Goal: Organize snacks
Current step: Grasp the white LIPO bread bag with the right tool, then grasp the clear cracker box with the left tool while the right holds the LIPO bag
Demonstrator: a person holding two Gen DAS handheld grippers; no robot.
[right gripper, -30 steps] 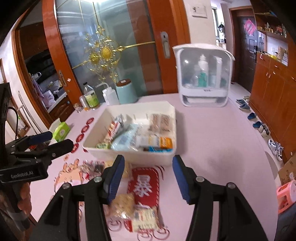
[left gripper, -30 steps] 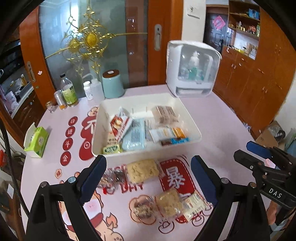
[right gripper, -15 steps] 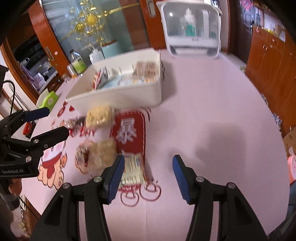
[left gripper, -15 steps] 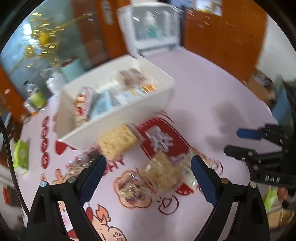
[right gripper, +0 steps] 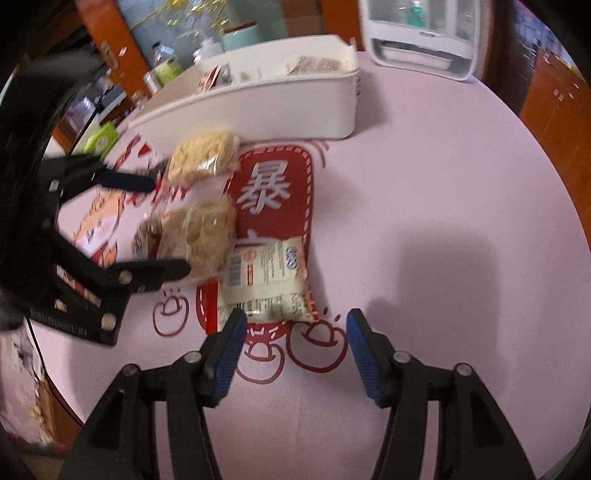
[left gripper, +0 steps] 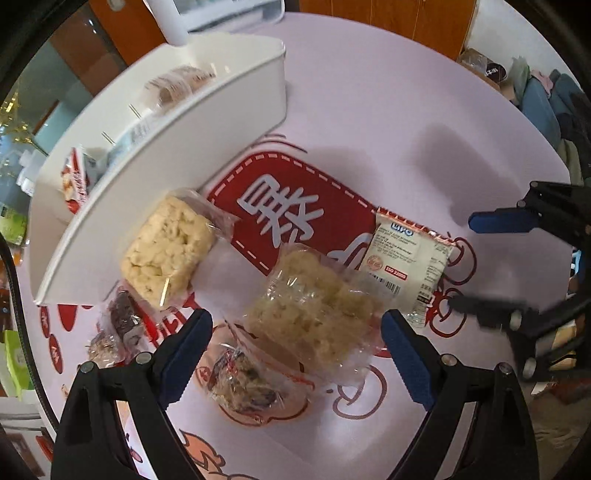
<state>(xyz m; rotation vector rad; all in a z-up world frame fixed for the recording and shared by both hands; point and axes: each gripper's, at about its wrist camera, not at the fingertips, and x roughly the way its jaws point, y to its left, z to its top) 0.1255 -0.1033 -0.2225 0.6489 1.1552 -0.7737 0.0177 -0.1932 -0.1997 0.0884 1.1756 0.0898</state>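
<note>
A white bin [left gripper: 177, 125] holds several snack packs. In front of it lie two pale rice-crisp packs [left gripper: 166, 247] [left gripper: 314, 317], a white printed packet [left gripper: 410, 266] and two dark-filled clear packs [left gripper: 247, 384] [left gripper: 118, 332]. My left gripper [left gripper: 295, 354] is open, low over the nearer rice-crisp pack. My right gripper [right gripper: 293, 347] is open, just short of the white printed packet [right gripper: 266, 284]. The bin [right gripper: 258, 107] and both rice-crisp packs [right gripper: 203, 155] [right gripper: 199, 236] show in the right wrist view too.
The round table has a pink cloth with a red printed panel [left gripper: 288, 214]. A white cabinet-like appliance [right gripper: 417, 33] stands behind the bin. Bottles and a teal canister [right gripper: 240, 37] stand at the back left. A green tissue pack [right gripper: 99, 136] lies at the left.
Both grippers have dropped and moved in toward the loose snacks in front of the bin. Both stay open.
</note>
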